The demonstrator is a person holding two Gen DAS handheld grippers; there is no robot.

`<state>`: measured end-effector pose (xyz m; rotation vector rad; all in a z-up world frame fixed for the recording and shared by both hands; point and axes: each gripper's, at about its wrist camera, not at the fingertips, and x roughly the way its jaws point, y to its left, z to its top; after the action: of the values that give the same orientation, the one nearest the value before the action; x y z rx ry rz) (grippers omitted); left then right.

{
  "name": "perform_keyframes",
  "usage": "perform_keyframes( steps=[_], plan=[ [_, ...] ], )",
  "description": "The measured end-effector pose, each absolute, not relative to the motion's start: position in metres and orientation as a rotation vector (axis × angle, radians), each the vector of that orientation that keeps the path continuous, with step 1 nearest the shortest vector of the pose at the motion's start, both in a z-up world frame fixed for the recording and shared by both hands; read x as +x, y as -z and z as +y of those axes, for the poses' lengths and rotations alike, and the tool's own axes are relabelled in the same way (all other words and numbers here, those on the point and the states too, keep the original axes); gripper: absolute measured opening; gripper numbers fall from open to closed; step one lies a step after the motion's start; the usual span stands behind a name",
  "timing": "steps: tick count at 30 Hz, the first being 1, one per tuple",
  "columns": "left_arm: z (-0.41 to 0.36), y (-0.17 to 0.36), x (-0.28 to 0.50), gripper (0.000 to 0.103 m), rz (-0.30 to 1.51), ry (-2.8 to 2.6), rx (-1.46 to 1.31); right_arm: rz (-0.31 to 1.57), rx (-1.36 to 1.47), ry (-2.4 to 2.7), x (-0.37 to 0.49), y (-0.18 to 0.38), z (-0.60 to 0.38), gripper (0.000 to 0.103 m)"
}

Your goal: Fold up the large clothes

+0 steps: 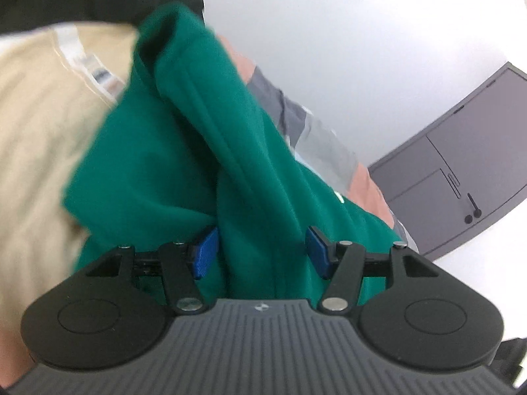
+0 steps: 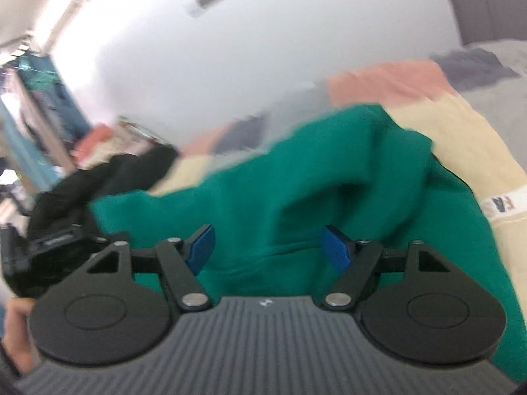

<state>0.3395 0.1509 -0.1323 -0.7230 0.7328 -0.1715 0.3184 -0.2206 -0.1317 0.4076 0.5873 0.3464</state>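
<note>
A green garment [image 1: 184,164] lies rumpled in the left wrist view, with a thick fold running down from the top to my left gripper [image 1: 262,251]. Its blue pads [image 1: 206,251] stand apart, and the green fold lies in the gap between them. In the right wrist view, which is blurred, the same green garment [image 2: 329,181] spreads under my right gripper [image 2: 268,250]. The jaws there are wide apart, with cloth below them and nothing pinched.
A beige garment [image 1: 36,115] with a white label lies under the green one, also seen as a beige garment [image 2: 461,138] at the right. Black cloth [image 2: 108,177], pink and grey clothes [image 1: 296,115] and a grey cabinet [image 1: 461,164] surround them. A hand [image 2: 16,329] holds the other gripper at the left.
</note>
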Motion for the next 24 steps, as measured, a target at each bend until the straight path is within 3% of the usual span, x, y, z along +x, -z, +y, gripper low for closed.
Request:
perform_keyframes(
  steps=[2,6,8,17,24],
  plan=[
    [0.138,0.137,0.352,0.061,0.758,0.168,-0.66,0.625,0.406,-0.34,0.335,0.142,-0.219,0.072],
    [0.118,0.125,0.359,0.018,0.735,0.204,-0.523,0.606,0.366,-0.385,0.347,0.138,-0.212,0.034],
    [0.119,0.113,0.357,0.011,0.699,0.22,-0.504,0.589,0.342,-0.413,0.352,0.128,-0.21,0.03],
    [0.151,0.043,0.379,0.01,0.544,0.296,-0.627,0.401,0.413,-0.48,0.39,0.062,-0.244,0.026],
    [0.133,0.05,0.442,0.011,0.557,0.196,-0.522,0.393,0.301,-0.381,0.454,0.06,-0.223,0.027]
  ],
)
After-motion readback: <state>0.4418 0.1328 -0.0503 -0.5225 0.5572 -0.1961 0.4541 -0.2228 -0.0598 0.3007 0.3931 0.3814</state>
